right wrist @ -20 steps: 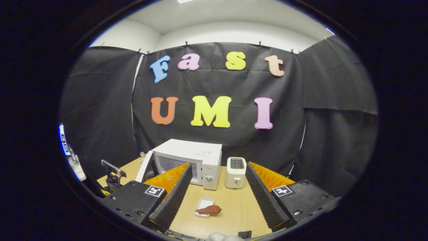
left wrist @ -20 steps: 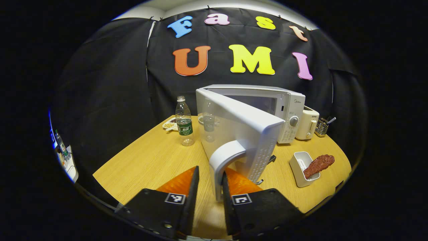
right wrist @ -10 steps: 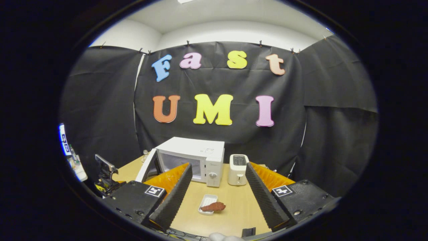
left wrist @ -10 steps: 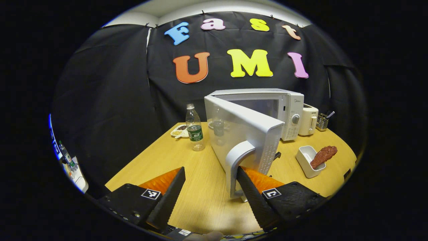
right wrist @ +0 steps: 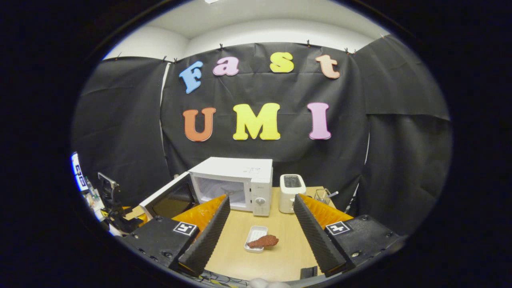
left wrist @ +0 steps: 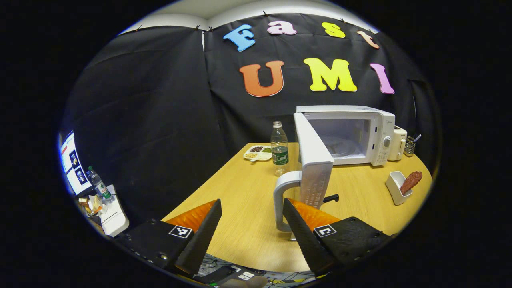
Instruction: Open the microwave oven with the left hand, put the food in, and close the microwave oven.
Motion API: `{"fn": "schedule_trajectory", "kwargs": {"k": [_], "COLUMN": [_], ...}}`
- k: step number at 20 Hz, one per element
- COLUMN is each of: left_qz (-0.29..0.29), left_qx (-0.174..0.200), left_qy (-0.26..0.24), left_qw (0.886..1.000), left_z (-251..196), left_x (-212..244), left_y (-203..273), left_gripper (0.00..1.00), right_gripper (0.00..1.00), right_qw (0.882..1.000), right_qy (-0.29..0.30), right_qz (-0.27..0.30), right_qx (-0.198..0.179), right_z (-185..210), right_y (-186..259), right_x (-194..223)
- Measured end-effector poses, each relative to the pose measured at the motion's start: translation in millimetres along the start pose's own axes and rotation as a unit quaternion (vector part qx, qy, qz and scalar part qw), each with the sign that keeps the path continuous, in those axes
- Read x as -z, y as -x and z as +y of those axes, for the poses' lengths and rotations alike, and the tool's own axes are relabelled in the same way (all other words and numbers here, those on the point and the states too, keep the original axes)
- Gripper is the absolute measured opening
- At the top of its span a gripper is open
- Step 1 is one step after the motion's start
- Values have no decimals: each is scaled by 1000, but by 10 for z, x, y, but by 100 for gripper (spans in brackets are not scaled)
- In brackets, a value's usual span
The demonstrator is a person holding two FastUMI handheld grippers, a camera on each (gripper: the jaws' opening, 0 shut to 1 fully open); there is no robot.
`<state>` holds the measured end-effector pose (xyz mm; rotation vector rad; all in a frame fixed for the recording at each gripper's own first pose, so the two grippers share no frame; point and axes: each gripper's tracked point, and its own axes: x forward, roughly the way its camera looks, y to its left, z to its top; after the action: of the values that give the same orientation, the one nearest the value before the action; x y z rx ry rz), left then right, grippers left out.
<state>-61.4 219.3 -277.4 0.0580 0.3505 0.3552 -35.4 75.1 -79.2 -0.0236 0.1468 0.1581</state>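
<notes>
The white microwave (left wrist: 352, 134) stands at the back of the wooden table (left wrist: 240, 200). Its door (left wrist: 316, 168) is swung wide and the cavity shows. My left gripper (left wrist: 251, 202) is open, and the door's curved handle (left wrist: 281, 200) stands just inside its right finger without being gripped. A reddish-brown piece of food (left wrist: 411, 182) lies across a small white tray (left wrist: 394, 188) at the right. In the right gripper view the food (right wrist: 263, 241) and tray (right wrist: 256, 232) lie on the table ahead of my open right gripper (right wrist: 261, 198). The microwave (right wrist: 234, 180) and its door (right wrist: 168, 198) are farther back.
A water bottle (left wrist: 279, 148) and a divided snack plate (left wrist: 258, 153) stand left of the door. A toaster (left wrist: 399, 142) and a utensil rack (left wrist: 410, 146) sit right of the microwave. A side stand with a bottle (left wrist: 98, 186) is off the table's left edge.
My left gripper let go of the door handle and spread its fingers. The door has swung much wider. The right gripper has tilted down slightly toward the food.
</notes>
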Motion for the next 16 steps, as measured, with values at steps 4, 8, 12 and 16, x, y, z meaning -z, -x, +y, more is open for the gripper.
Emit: {"fn": "schedule_trajectory", "kwargs": {"k": [4, 8, 12, 16], "left_qz": [-2, -6, -25, -26], "left_qx": [-24, -9, 21, 34], "left_qy": [11, 43, 54, 44], "left_qw": [1000, 999, 998, 998], "left_z": [261, 123, -293, -769], "left_x": [-40, -200, -520, -683], "left_y": [165, 530, 748, 780], "left_gripper": [95, 94, 94, 95], "right_gripper": [100, 100, 100, 94], "right_qw": [1000, 998, 988, 965], "right_qy": [-9, -14, -54, -126], "right_qz": [22, 65, 138, 209], "right_qx": [-8, -17, -52, -96], "right_z": [-138, -392, -490, -572], "right_y": [-242, -606, -1021, -1409], "right_x": [362, 951, 1726, 2310]}}
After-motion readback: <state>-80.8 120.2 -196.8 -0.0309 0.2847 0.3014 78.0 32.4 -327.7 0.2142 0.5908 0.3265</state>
